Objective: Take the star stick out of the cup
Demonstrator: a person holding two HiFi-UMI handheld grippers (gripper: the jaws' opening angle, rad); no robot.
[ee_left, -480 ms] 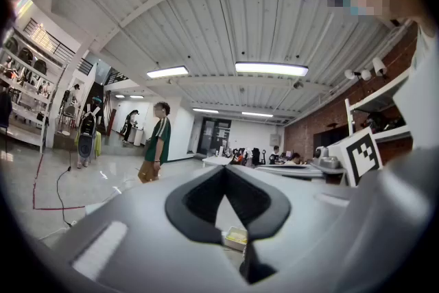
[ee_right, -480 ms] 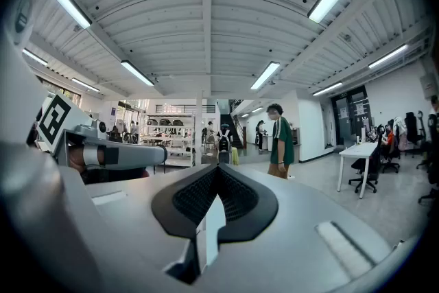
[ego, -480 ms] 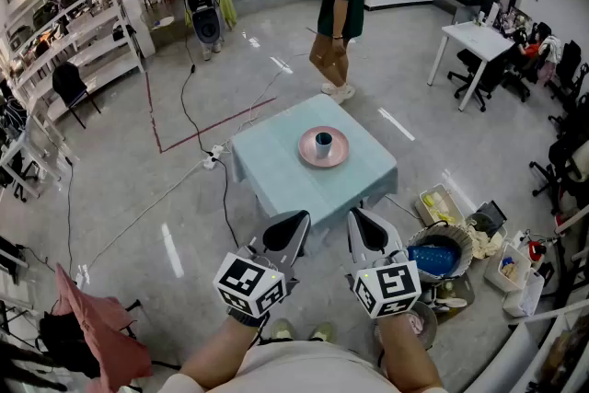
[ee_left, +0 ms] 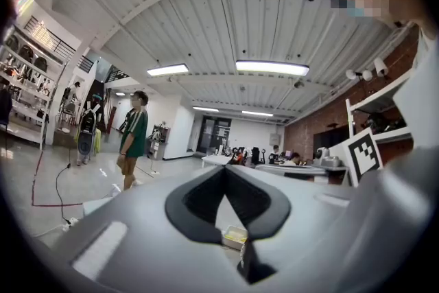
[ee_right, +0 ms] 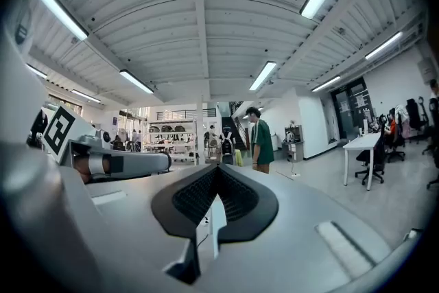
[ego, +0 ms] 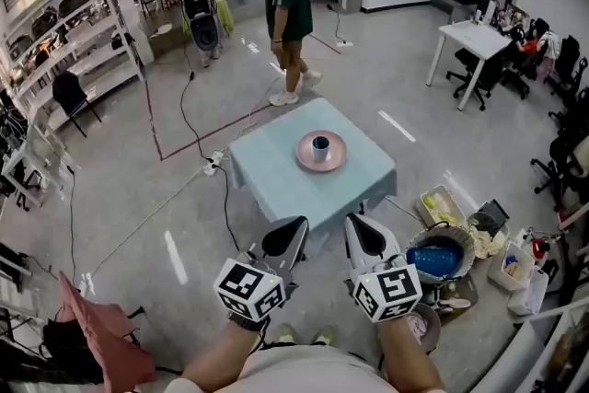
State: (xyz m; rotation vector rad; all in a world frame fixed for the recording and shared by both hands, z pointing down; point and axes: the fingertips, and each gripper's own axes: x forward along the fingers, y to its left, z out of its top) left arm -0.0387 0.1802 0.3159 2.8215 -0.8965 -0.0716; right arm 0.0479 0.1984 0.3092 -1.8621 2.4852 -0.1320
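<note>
A small dark cup [ego: 320, 145] stands on a pink plate [ego: 336, 157] in the middle of a table with a pale blue cloth [ego: 276, 175], in the head view. The star stick is too small to make out. Both grippers hang well short of the table, near my body. My left gripper [ego: 293, 230] and my right gripper [ego: 361, 230] point toward the table, side by side. In the left gripper view the left gripper [ee_left: 224, 169] has its tips together with nothing held. The right gripper [ee_right: 218, 168] is likewise shut and holds nothing.
A person in a green shirt [ego: 285, 5] walks beyond the table, also visible as the person [ee_left: 132, 137] and the person [ee_right: 260, 141]. A blue basin [ego: 433, 258] and a yellow box [ego: 440, 202] lie on the floor right of the table. Cables [ego: 198, 156] run left; a white desk [ego: 479, 37] stands far right.
The person in the green shirt has walked from behind the table's right toward the left and farther back. Both grippers stay in about the same place, still shut.
</note>
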